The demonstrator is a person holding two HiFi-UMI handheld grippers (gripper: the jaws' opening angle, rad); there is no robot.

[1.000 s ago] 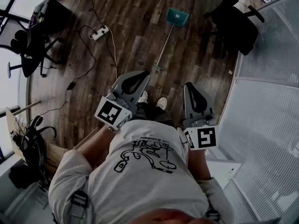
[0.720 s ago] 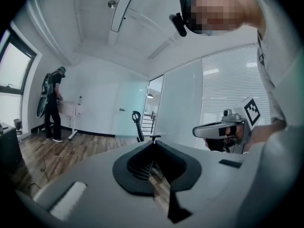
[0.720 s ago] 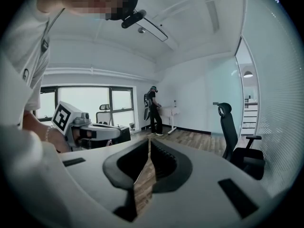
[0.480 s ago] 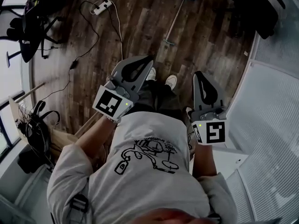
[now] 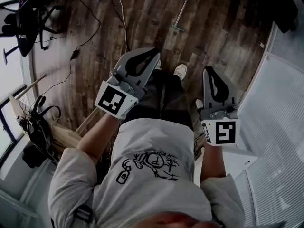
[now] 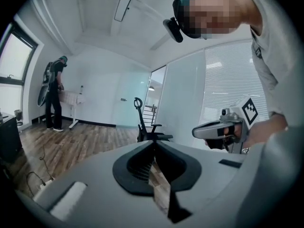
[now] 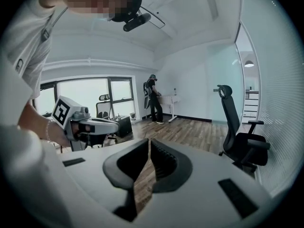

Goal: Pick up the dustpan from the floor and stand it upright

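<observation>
Both grippers are held in front of the body and well clear of the target. Left gripper [image 5: 153, 55]: jaws together with nothing between them; only floorboards show through the slit in its own view. Right gripper [image 5: 212, 71]: likewise closed and empty. The dustpan [image 5: 185, 6] lies flat on the wooden floor [image 5: 142, 18], ahead of the person's shoe [image 5: 180, 71]. Only its long thin handle shows in the head view. The near end of the handle points toward the feet, and the pan end runs off the top edge. Neither gripper view shows it. Judged step: approach, no contact yet. To do it well, open one gripper's jaws before reaching down and set them square across the handle near its free end. The shaft looks slim and likely to roll or twist in a loose grip, so close firmly. Lift by pivoting about the pan end and steady the shaft with the second gripper. Let go only once the pan sits flat and balanced. Keep clear of the cable [image 5: 121, 18] at the left.
</observation>
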